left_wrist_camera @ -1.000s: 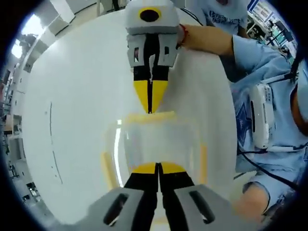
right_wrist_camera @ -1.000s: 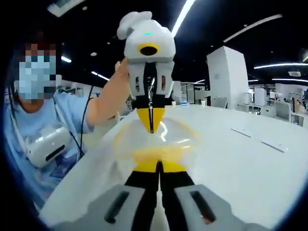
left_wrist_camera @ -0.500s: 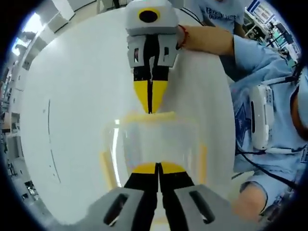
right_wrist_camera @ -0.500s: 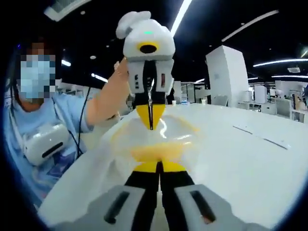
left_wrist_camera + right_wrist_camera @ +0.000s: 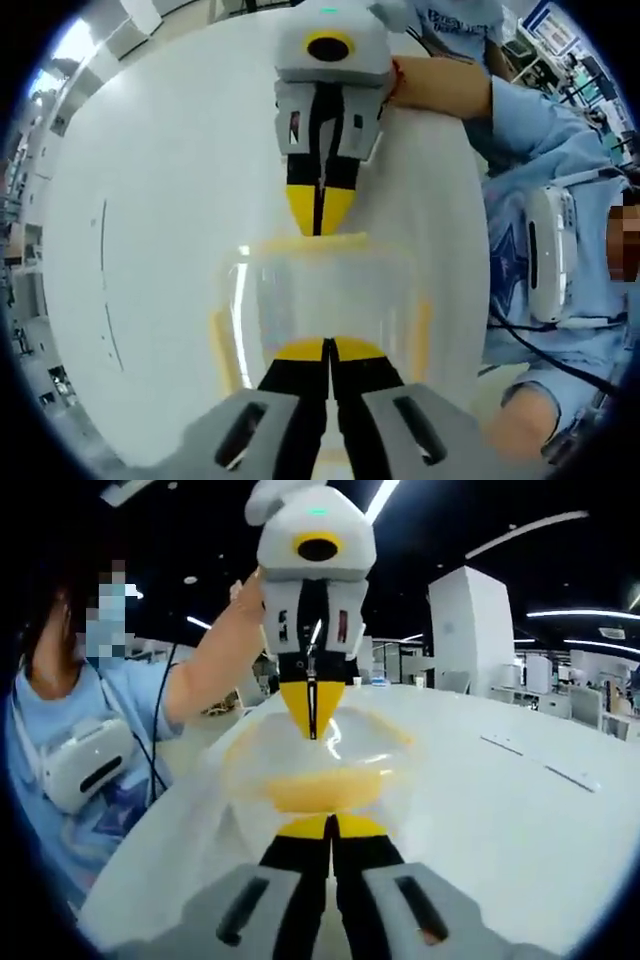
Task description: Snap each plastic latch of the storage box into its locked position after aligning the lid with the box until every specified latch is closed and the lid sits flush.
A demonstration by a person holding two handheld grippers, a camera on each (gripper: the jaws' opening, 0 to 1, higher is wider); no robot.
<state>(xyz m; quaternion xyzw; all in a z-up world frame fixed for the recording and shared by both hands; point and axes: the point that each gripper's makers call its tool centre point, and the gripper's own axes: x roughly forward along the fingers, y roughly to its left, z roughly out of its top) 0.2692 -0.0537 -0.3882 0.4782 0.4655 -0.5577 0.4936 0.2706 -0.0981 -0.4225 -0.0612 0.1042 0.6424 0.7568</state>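
In the left gripper view, the left gripper [image 5: 327, 350] rises from the bottom edge with its black jaws and yellow tips pressed together, clenched with nothing between them, its tips resting at the near end of the storage box [image 5: 320, 300]. The box is clear plastic with a clear lid [image 5: 330, 285] on top, and it sits on a broad white table [image 5: 150, 220]. A yellow latch [image 5: 226, 345] runs down the box's left side and another yellow latch [image 5: 424, 335] down its right side; whether either is snapped home cannot be told. At the far end of the box a third yellow latch [image 5: 312, 243] lies across the edge, and the right gripper [image 5: 318, 225] comes down from above with its yellow tips closed together and touching that latch. Beyond it, a bare forearm [image 5: 440, 88] leads to a person in a light blue shirt [image 5: 540, 130] at the right. In the right gripper view, the right gripper [image 5: 329, 830] is likewise clenched on nothing at the near yellow latch [image 5: 318, 792] of the box [image 5: 320, 765]. Across the lid, the left gripper [image 5: 312, 725] points down with its tips shut, touching the box's far edge. Farther off, the white table [image 5: 520, 800] stretches to the right, and ceiling lights [image 5: 385, 500] streak overhead in a dim hall.
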